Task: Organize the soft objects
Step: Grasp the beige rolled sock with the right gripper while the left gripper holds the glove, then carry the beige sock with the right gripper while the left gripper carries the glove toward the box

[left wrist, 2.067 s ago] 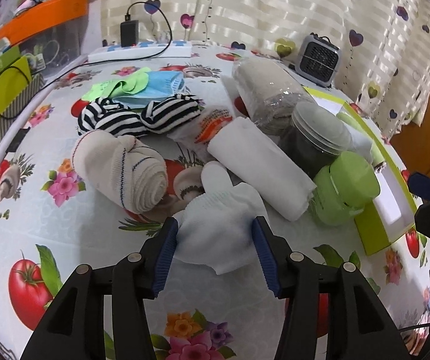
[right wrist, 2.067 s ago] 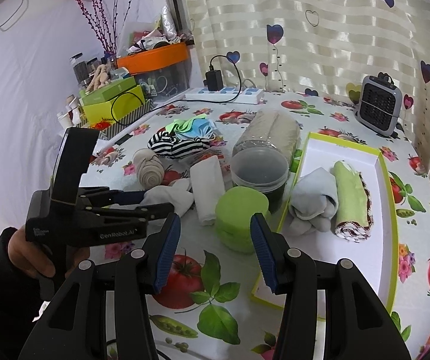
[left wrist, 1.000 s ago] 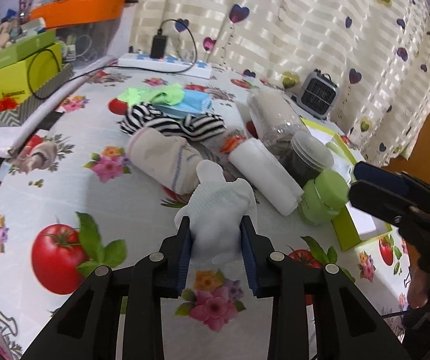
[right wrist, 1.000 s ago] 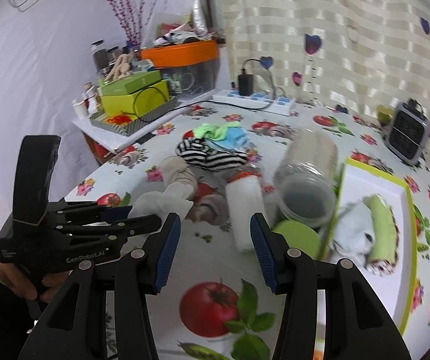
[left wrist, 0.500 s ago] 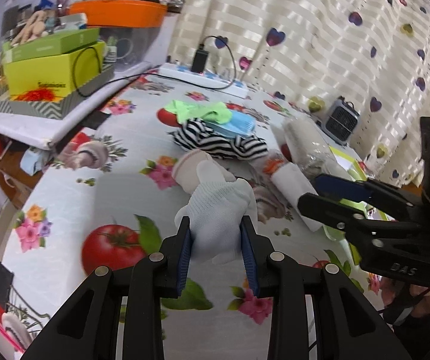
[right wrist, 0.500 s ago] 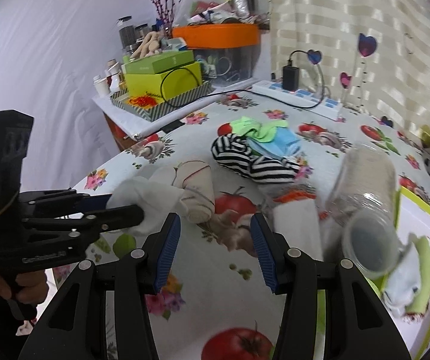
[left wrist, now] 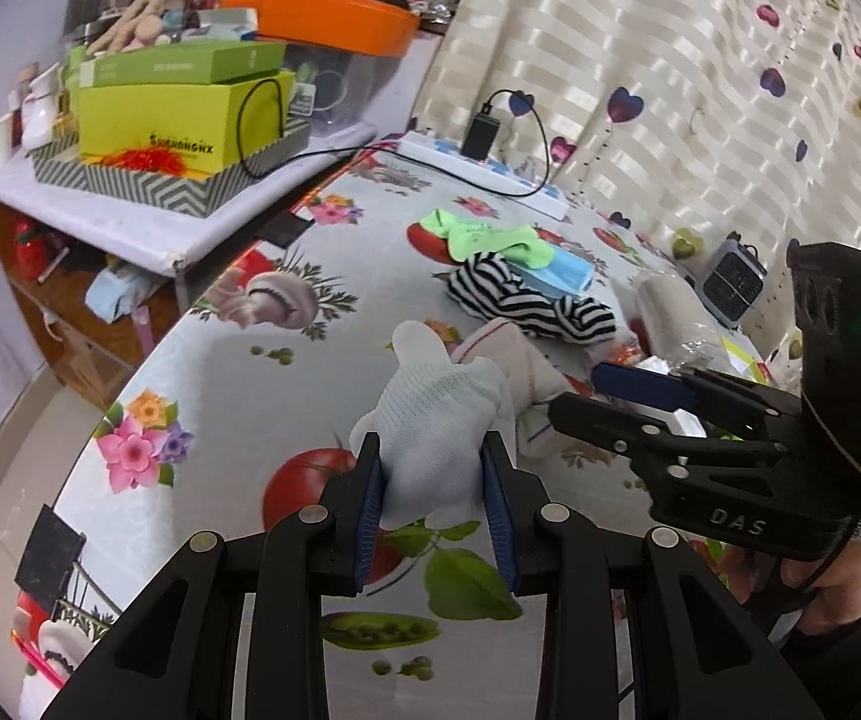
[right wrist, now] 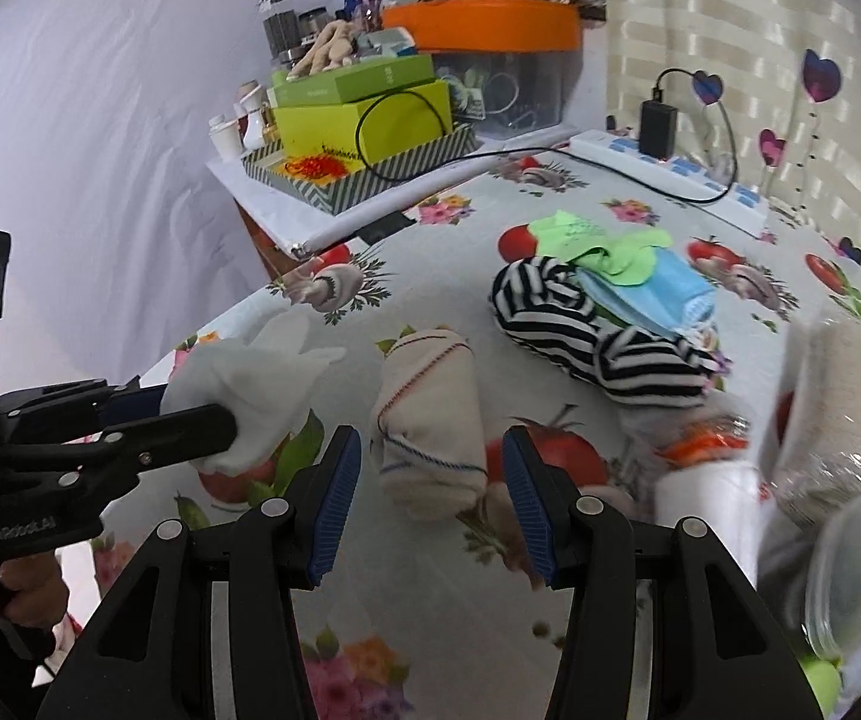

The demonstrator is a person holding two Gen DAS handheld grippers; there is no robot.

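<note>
Clearly, left hand-held gripper (left wrist: pixel 433 489) pinches a knitted white glove (left wrist: pixel 436 420).

One glove (left wrist: pixel 436 420), one jar (right wrist: pixel 832 414)

Left gripper (left wrist: pixel 433 495): white knit glove (left wrist: pixel 436 432) between its pads, above the fruit-print tablecloth (left wrist: pixel 238 396). Right gripper (right wrist: pixel 430 501): rolled cream sock with red and blue stitching (right wrist: pixel 427 414) lies on the cloth ahead, between the fingers, apart from both. Black-and-white striped cloth (right wrist: pixel 586 336) beyond it to the right, pale blue cloth (right wrist: pixel 652 291) and bright green cloth (right wrist: pixel 604 246) on top. Clear plastic jar on its side (right wrist: pixel 832 420) far right.
</note>
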